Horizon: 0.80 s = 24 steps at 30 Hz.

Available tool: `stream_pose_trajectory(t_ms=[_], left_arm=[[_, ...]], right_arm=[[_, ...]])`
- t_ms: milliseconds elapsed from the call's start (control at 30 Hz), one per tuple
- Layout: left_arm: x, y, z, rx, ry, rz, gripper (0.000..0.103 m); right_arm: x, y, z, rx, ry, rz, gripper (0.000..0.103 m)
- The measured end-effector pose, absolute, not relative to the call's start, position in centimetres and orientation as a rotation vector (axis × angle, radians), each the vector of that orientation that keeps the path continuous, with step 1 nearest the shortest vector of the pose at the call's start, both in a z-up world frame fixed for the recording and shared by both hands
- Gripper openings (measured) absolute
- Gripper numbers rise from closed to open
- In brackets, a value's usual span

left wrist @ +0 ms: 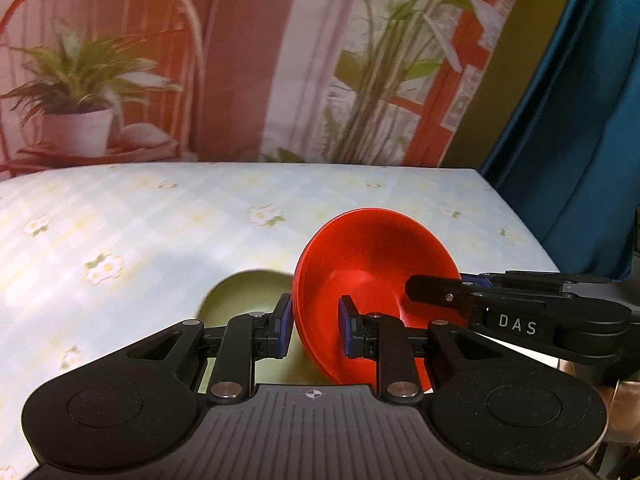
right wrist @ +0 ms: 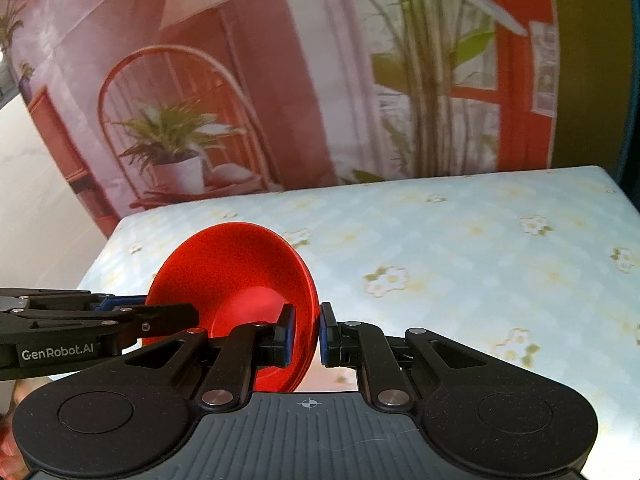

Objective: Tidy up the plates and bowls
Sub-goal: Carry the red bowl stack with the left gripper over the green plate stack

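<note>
Item 1, nearest: my left gripper (left wrist: 312,320), jaws clamped on the rim of the red dishes (left wrist: 372,264); one blue pad sits outside the wall, one inside. Count: one.

Item 2: my right gripper (right wrist: 307,330), jaws pressed together on the opposite rim of the same red dishes (right wrist: 236,276). In the left wrist view it enters from 3 o'clock (left wrist: 436,292); in the right wrist view the left one enters from 9 o'clock (right wrist: 168,316). Count: one.

Item 3: the red dishes, held between both grippers, tipped up on edge and clear of the table. The rim at the left pads shows layered edges, so I judge this a nested stack; how many pieces I cannot tell.

Item 4: green dish (left wrist: 244,296), lying on the table just behind the left jaws at 9 o'clock of the red stack, partly hidden and blurred. Count: one visible.

Item 5: table with pale floral cloth (left wrist: 120,232). Count: one.

Item 6, farthest: printed backdrop with chair and plants (left wrist: 100,80); blue curtain (left wrist: 580,120) at 2 o'clock. One each.

Risks, as I judge them: both grips are thin rim pinches on a steeply tilted stack, so nested pieces could slide apart or slip out. If my two hands drift unevenly, the stack twists from one grip. Lowering blind could knock the green dish.
</note>
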<state>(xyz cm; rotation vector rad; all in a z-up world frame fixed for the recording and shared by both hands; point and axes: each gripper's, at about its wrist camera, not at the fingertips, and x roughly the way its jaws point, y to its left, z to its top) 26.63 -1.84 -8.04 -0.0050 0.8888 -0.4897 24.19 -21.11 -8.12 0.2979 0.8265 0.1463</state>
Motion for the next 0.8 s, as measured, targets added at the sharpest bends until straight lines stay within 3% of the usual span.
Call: stream_pose_trajectory(t_ms=[800], left_arm=[[27.7, 2.0, -11.7, -0.036, 0.966, -0.401, 0.025]], right_arm=[[26.5, -15.3, -11.7, 0.231, 0.921, 0.203, 0.009]])
